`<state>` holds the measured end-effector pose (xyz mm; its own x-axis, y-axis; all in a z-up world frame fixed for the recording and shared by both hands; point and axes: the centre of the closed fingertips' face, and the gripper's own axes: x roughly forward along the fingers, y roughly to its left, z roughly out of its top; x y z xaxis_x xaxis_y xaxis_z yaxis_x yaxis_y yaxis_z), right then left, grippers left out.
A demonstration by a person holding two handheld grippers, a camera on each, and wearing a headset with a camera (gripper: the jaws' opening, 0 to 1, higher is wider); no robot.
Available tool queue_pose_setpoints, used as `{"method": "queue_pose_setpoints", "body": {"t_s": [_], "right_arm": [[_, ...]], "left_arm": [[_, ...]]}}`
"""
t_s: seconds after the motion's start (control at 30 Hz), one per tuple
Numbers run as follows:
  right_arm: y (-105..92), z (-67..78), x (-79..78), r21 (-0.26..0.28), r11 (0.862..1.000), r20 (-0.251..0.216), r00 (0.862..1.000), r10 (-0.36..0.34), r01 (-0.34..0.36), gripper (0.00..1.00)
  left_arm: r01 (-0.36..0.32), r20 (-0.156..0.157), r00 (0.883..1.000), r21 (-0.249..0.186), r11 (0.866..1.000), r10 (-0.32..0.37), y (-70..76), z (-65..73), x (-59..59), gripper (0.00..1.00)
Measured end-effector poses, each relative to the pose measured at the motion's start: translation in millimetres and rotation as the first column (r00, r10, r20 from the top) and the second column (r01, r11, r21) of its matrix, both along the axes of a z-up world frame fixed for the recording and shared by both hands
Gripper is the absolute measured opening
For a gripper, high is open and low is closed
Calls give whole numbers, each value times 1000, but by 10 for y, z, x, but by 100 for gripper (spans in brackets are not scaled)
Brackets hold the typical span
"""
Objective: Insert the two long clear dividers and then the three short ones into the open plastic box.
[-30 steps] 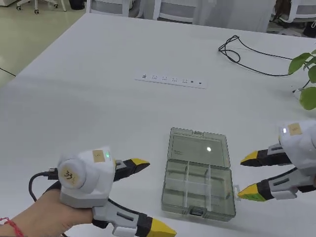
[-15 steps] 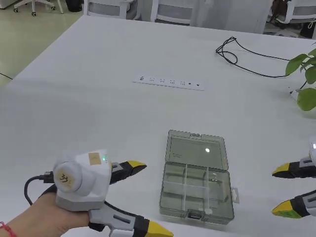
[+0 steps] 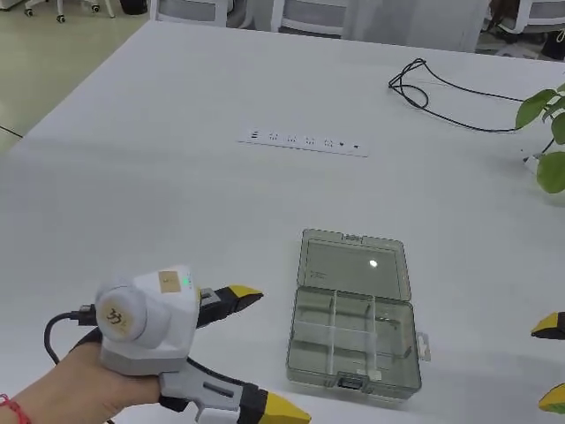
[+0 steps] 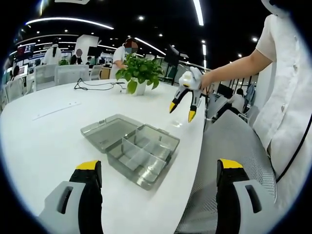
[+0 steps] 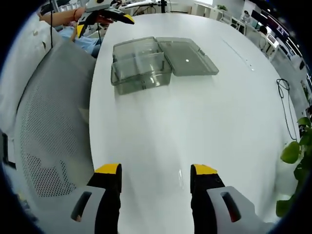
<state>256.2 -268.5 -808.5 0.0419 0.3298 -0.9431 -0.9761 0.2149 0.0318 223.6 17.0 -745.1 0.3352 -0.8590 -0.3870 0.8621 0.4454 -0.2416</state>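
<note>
The clear plastic box (image 3: 351, 346) lies open on the white table, its lid (image 3: 355, 264) folded flat behind it. Clear dividers (image 3: 334, 329) stand inside and split the box into compartments. My left gripper (image 3: 263, 353) is open and empty, left of the box and apart from it. In the left gripper view the box (image 4: 142, 153) lies ahead between my open jaws (image 4: 158, 168). My right gripper (image 3: 553, 362) is open at the right edge, well clear of the box. The right gripper view has the box (image 5: 141, 68) far ahead of its open gripper (image 5: 156, 170).
A power strip (image 3: 305, 141) lies mid-table, a black cable (image 3: 433, 93) at the back right and a potted plant (image 3: 549, 132) at the right edge. A small clear piece (image 3: 423, 346) rests by the box's right side. A mesh chair (image 5: 53, 122) stands at the table's near edge.
My right gripper has drawn back to the right, from beside the box to the edge of the head view. The left gripper and the box have stayed put.
</note>
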Motion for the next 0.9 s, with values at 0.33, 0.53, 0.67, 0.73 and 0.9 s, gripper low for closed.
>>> {"method": "queue_pose_setpoints", "body": {"t_s": [0.33,0.53,0.67,0.73,0.9], "right_arm": [[-207,-215,35,-90,994,8,998,66,-65,54],[-251,-304,59,-104,992,4,997,78,-77,50],[-297,-336,73,-123,988,3,996,93,-92,48],[-310,-348,79,-129,987,1,995,98,-97,47],[-324,-388,70,-143,982,1,993,122,-121,44]], "left_arm": [[2,-9,1000,0,1000,-2,-5,-7,-6,100],[-5,-13,1000,0,1000,5,3,-10,2,100],[-10,-16,1000,2,1000,10,12,-17,13,100],[-12,-16,1000,0,1000,12,12,-14,18,100],[-15,-18,1000,-2,1000,15,12,-13,29,100]]}}
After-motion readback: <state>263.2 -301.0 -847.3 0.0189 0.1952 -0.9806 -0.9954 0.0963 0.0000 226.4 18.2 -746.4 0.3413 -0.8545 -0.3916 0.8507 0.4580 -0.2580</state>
